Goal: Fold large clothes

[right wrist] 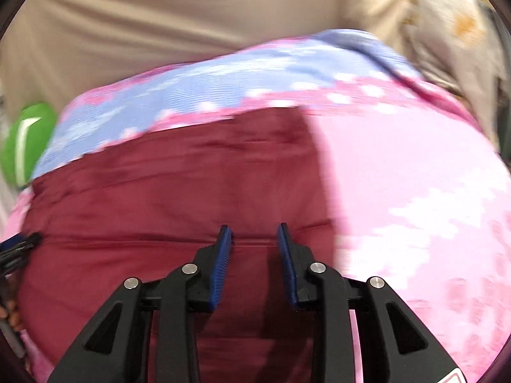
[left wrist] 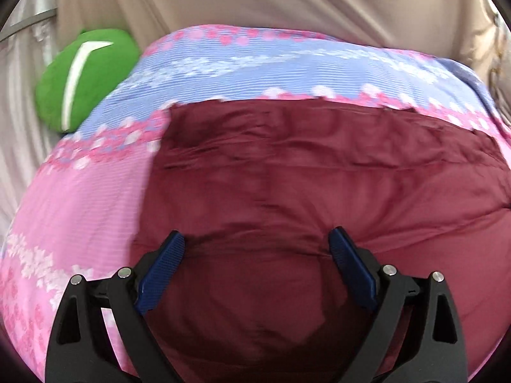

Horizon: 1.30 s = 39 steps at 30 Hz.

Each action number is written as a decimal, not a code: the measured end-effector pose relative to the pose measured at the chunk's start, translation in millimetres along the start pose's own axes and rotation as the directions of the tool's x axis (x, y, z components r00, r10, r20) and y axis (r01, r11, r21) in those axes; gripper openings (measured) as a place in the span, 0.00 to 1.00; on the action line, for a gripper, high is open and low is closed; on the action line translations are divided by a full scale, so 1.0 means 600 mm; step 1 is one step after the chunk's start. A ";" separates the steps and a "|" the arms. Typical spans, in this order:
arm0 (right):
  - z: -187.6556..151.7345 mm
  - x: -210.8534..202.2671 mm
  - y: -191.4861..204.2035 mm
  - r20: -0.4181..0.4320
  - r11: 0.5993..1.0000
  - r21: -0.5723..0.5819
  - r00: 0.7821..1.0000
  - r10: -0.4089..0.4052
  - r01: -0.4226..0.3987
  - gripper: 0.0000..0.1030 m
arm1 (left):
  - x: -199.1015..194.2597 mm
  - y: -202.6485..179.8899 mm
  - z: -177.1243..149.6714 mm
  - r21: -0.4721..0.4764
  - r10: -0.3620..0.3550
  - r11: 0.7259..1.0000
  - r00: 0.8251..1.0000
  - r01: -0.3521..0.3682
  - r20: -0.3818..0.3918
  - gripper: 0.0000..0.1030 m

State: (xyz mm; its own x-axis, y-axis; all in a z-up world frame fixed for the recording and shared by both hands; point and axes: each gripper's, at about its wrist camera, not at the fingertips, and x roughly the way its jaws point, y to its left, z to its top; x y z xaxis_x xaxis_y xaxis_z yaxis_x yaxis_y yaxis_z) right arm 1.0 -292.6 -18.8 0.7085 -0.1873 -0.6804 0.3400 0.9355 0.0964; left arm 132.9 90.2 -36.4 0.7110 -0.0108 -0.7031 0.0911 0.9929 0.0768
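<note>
Maroon garment flat on pink-blue floral bedcover. Left claw spread wide above it, empty. Right claw narrowly apart, gripping nothing.

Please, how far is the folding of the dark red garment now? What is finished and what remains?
Done, it seems: the dark red garment lies on the pink and blue bedcover as a compact block with fairly straight edges, so at least one fold looks made. In hand: nothing is gripped; the left claw is wide open, the right claw narrower, its pads apart above the cloth. Left: probably a further fold, though I cannot see the whole garment.
</note>
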 end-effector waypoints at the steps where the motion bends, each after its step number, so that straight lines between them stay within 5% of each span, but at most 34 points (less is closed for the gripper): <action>1: 0.003 0.000 -0.011 -0.003 0.999 0.009 0.999 -0.032 0.032 0.28 | 0.001 0.016 0.001 -0.017 0.025 1.000 1.000 -0.025 -0.001 0.88; 5: 0.034 -0.016 -0.038 0.017 0.998 0.039 0.998 -0.059 0.058 0.31 | 0.008 0.088 0.029 -0.121 0.075 0.990 0.997 -0.077 -0.016 0.87; 9: 0.118 -0.003 -0.034 0.054 0.999 0.033 0.998 0.032 -0.034 0.70 | 0.026 0.127 0.097 -0.173 -0.006 0.985 1.000 0.008 0.009 0.92; 12: 0.163 0.065 -0.037 -0.039 0.994 0.072 0.995 0.090 -0.087 0.70 | 0.081 0.127 0.134 -0.175 -0.123 0.979 0.990 0.108 -0.074 0.93; 14: 0.174 0.113 -0.040 -0.115 0.990 0.108 0.988 0.107 -0.094 0.70 | 0.112 0.124 0.139 -0.198 -0.127 0.975 0.985 0.103 -0.115 0.92; 16: 0.174 0.151 -0.037 -0.172 0.982 0.139 0.974 0.150 -0.127 0.60 | 0.130 0.116 0.140 -0.190 -0.116 0.978 0.985 0.090 -0.130 0.85; 18: 0.172 0.165 -0.023 -0.193 0.981 0.129 0.966 0.170 -0.147 0.11 | 0.136 0.108 0.139 -0.178 -0.127 0.979 0.983 0.103 -0.135 0.56; 20: 0.176 0.154 -0.006 -0.153 0.980 0.108 0.971 0.182 -0.167 0.05 | 0.132 0.102 0.142 -0.170 -0.117 0.981 0.986 0.096 -0.118 0.23; 21: 0.183 0.135 0.004 -0.095 0.979 0.088 0.977 0.192 -0.184 0.04 | 0.127 0.100 0.147 -0.156 -0.095 0.985 0.990 0.079 -0.102 0.15; 25: 0.210 0.093 0.022 0.048 0.987 0.042 0.987 0.156 -0.158 0.04 | 0.120 0.108 0.159 -0.137 -0.022 0.991 0.998 0.014 -0.064 0.12; 28: 0.202 0.161 0.014 -0.069 0.994 0.054 0.993 0.100 -0.097 0.04 | 0.151 0.108 0.152 -0.127 0.022 0.991 0.995 -0.034 -0.100 0.12; 30: 0.177 0.225 0.012 -0.213 0.996 0.060 0.974 0.078 -0.066 0.09 | 0.177 0.109 0.138 -0.131 0.030 0.990 0.990 -0.048 -0.137 0.14; 31: 0.173 0.228 0.010 -0.213 0.995 0.070 0.974 0.081 -0.067 0.08 | 0.181 0.111 0.134 -0.138 0.027 0.989 0.989 -0.047 -0.144 0.15; 36: 0.197 0.138 0.009 -0.051 0.996 0.083 0.999 -0.010 0.015 0.20 | 0.119 0.135 0.139 -0.182 0.047 0.982 0.997 -0.057 -0.058 0.24; 39: 0.200 0.075 0.065 0.010 0.995 -0.024 0.995 0.100 -0.100 0.32 | 0.039 0.119 0.146 -0.152 0.008 0.988 0.998 0.001 0.059 0.33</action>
State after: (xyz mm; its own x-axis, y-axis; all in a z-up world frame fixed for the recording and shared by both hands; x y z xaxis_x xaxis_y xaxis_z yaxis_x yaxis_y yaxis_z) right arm 120.3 -300.5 41.8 0.7450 -0.0959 -0.6602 0.2530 0.9563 0.1466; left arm 217.2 150.2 14.6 0.7513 -0.0098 -0.6599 -0.0151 0.9994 -0.0320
